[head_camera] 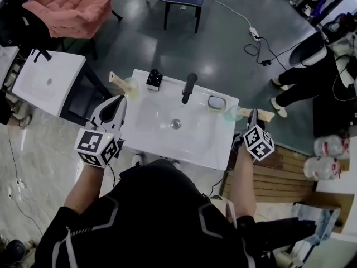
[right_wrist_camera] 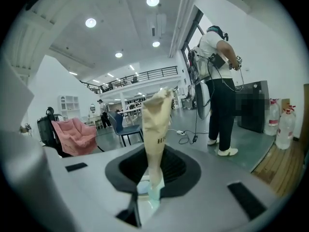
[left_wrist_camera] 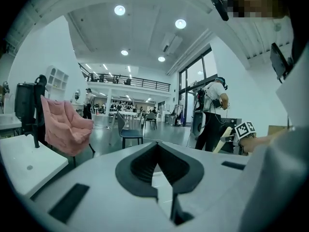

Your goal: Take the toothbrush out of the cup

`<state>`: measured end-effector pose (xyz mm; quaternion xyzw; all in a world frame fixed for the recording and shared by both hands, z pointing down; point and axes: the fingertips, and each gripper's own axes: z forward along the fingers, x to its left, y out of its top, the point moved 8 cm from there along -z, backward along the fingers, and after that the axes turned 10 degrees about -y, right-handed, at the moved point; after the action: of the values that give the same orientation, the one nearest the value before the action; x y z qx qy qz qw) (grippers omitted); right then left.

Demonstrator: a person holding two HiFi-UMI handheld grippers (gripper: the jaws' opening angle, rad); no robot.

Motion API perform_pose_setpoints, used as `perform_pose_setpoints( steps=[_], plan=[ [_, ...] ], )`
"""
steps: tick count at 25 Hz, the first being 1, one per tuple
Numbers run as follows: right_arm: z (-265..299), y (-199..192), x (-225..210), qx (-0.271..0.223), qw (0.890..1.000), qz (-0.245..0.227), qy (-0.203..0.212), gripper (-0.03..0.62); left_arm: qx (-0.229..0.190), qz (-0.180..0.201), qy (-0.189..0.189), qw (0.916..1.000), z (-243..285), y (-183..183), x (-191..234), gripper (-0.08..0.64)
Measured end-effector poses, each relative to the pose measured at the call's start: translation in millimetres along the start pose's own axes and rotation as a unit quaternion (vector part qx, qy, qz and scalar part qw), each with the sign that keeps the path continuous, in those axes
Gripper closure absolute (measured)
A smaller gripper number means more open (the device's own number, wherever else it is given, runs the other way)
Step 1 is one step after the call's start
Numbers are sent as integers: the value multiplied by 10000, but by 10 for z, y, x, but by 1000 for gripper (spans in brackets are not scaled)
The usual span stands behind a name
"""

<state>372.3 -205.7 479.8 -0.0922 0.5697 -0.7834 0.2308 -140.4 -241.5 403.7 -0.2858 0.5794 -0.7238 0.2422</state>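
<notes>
— Beige item in the right gripper (right_wrist_camera: 153, 154): identify it and report the claw state.
— The item is the toothbrush (right_wrist_camera: 155, 124), in a beige paper sleeve. Both jaws are clamped against its lower part. It stands upright between them and rises past the tips. In the head view the right gripper (head_camera: 254, 116) is at the right corner of the white sink (head_camera: 162, 144), with the toothbrush (head_camera: 265, 115) at its tips.
— Location of the cup?
— A pale translucent cup (head_camera: 233, 113) stands on the sink's right corner, just beside the gripper tips. The jaws hide the brush's lower end, so whether it is clear of the rim cannot be determined.
— Left gripper (left_wrist_camera: 155, 151) state?
— Jaws fully together, nothing between them. In the head view the left gripper (head_camera: 121, 100) is at the sink's left edge, near a second translucent cup (head_camera: 132, 85) with a beige stick (head_camera: 117, 77) standing in it. No contact is visible.
— Other fixtures?
— Black faucet (head_camera: 189, 87) at the back of the basin, drain (head_camera: 176, 124) at centre.
</notes>
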Motion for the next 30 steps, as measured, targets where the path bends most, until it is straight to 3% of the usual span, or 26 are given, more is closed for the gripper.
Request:
perform_pose_setpoints(
  steps=[10,20,24,30],
  plan=[
    [-599,573,240,-488,9978,-97,428,535,-178,52,-447,9988,225,142,163,561],
    [-1318,1145,518,-1260,9882,-351,799,538,-443,230,-677,9965,449,399,188,561],
    [-1497,1233,571,-1479,9830,-671,851,546,-449,269,-716,9961,503,405,155,561],
    [-1468,1202,485,-1427,9839,-629,876,549,-388,219,-473,9979,497,379,153,561]
  ],
)
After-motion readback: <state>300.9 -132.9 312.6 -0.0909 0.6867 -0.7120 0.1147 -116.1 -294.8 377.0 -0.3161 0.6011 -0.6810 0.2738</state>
